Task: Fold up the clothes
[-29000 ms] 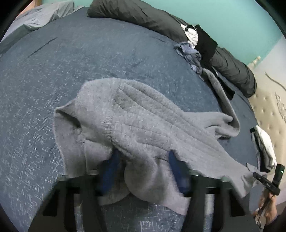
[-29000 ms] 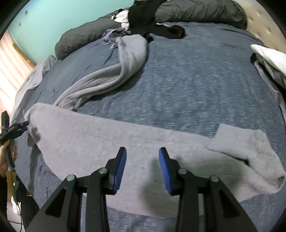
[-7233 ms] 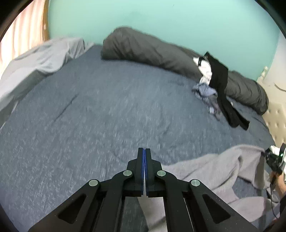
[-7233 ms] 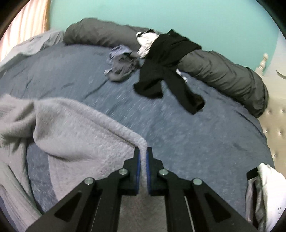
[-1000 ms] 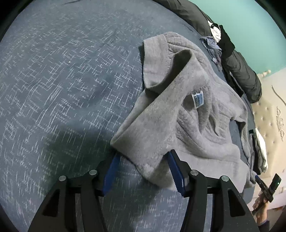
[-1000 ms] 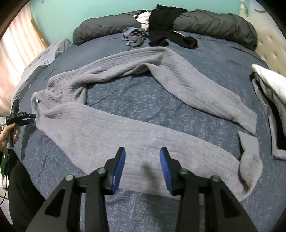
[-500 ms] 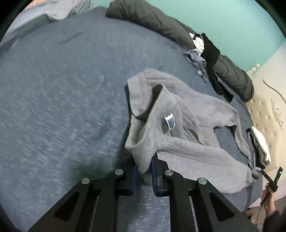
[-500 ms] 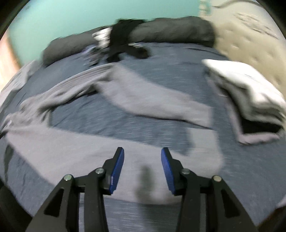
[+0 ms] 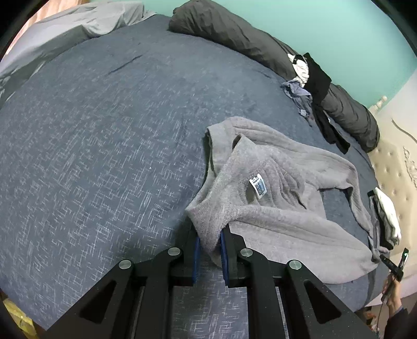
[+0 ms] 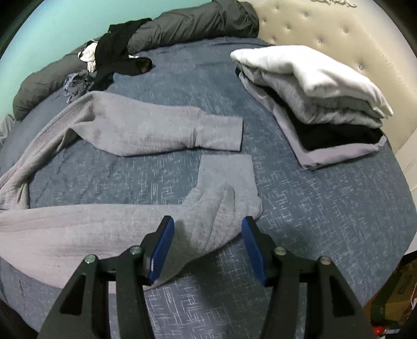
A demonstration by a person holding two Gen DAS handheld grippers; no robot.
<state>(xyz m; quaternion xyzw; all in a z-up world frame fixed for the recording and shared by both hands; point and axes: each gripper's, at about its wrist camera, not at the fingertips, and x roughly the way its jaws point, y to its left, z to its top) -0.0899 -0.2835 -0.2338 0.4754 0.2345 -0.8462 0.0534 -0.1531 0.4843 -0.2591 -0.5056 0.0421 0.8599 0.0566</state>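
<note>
The grey sweater (image 9: pixel 273 208) sprawls along the bed's (image 9: pixel 104 156) near edge. The left gripper (image 9: pixel 209 250) pinches its shoulder corner to lift it, while the right gripper (image 10: pixel 206 245), jaws opening, straddles the hem (image 10: pixel 208 208) untouched, apparently to match.

1. Most of both views is filled by a bed (image 9: pixel 104 146) covered in a dark blue spread flecked with white.
2. Behind the bed, a wall (image 9: pixel 325 31) painted flat turquoise is seen.
3. Along the bed's far edge, against that wall, a long dark grey bolster (image 9: pixel 234 36) is laid.
4. At one end of the bed, a cream tufted headboard (image 10: pixel 338 34) studded with buttons is seen.
5. At the bed's opposite corner, a pale grey sheet (image 9: pixel 78 23) is bunched.
</note>
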